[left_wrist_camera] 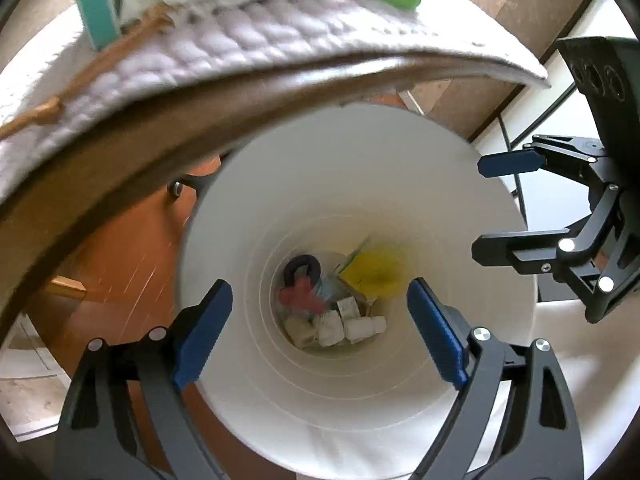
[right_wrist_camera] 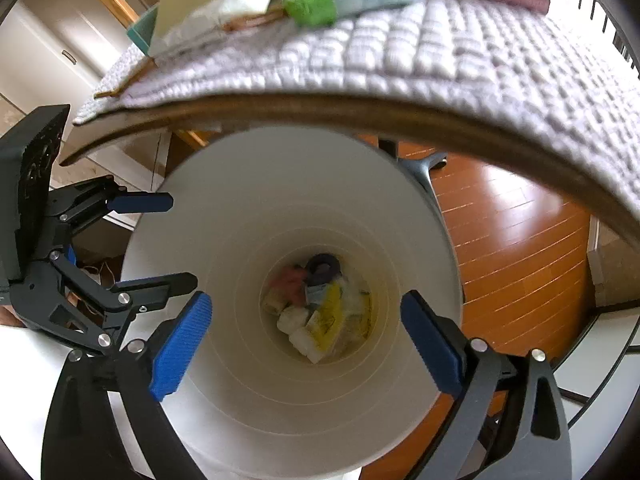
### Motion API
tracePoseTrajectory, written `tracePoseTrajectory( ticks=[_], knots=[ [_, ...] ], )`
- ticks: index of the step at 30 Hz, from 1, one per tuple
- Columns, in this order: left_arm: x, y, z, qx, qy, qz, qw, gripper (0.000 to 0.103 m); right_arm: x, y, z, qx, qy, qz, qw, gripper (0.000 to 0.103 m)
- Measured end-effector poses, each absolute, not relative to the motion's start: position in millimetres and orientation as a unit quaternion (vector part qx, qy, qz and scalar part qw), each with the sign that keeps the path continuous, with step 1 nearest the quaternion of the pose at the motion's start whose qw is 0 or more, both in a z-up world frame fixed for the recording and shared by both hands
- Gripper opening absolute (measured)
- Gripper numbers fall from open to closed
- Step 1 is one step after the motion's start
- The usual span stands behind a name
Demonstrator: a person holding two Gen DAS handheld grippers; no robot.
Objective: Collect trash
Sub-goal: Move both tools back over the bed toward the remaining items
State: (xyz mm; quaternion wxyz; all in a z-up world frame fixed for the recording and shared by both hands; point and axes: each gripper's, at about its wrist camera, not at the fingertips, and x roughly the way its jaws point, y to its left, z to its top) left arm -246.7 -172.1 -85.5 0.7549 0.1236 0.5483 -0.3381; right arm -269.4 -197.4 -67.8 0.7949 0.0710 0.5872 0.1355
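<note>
Two grippers hang over the mouth of a tall white bin [left_wrist_camera: 352,168], both pointing steeply down into it. In the left wrist view the left gripper [left_wrist_camera: 320,328] fills the lower part of the frame, its ribbed blue pads spread wide with nothing between them but the open shaft of the bin. The right gripper [right_wrist_camera: 304,332] stands the same way in its own view, jaws wide apart and empty; it also shows at the right edge of the left wrist view.

Inside, the bin's wall is smooth and pale, ringed with faint steps down to a small round bottom. Trash lies there in a heap: a crumpled yellow wrapper [left_wrist_camera: 376,272], a black ring [left_wrist_camera: 302,268], a pinkish-red piece [left_wrist_camera: 300,296] and several white crumpled lumps [left_wrist_camera: 340,324].

Across the top of both frames curves the brown wooden edge of a table [right_wrist_camera: 320,110], close above the bin's far rim. A quilted white cloth [right_wrist_camera: 440,48] covers it, soft and bumpy, carrying a green packet [right_wrist_camera: 308,2] and a teal box [left_wrist_camera: 98,4]. Polished orange plank floor [right_wrist_camera: 512,232] lies open at the right of the right wrist view, clear beside the bin.
</note>
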Motion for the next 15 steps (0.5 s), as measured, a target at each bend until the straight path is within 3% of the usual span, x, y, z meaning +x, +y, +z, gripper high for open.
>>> tracePoseTrajectory(
  ticks=[7, 10, 12, 15],
  knots=[
    [-254.5, -159.5, -23.9, 0.101, 0.485, -0.364, 0.789, 0.091, -276.3, -201.8, -7.2, 0.028, 0.516, 0.139, 0.845, 0.094],
    [-256.4, -153.9, 8.7, 0.095, 0.439, -0.362, 0.817, 0.102, -276.2, -207.4, 26.4, 0.000, 0.455, 0.114, 0.883, 0.099],
    [-254.4, -149.9, 32.1, 0.095, 0.395, -0.342, 0.847, 0.102, -274.8, -215.3, 50.1, -0.020, 0.397, 0.066, 0.915, 0.099],
    [-237.4, -146.4, 51.2, 0.091, 0.365, -0.305, 0.875, 0.102, -255.5, -232.5, 67.4, -0.017, 0.383, 0.038, 0.923, 0.099]
  ],
)
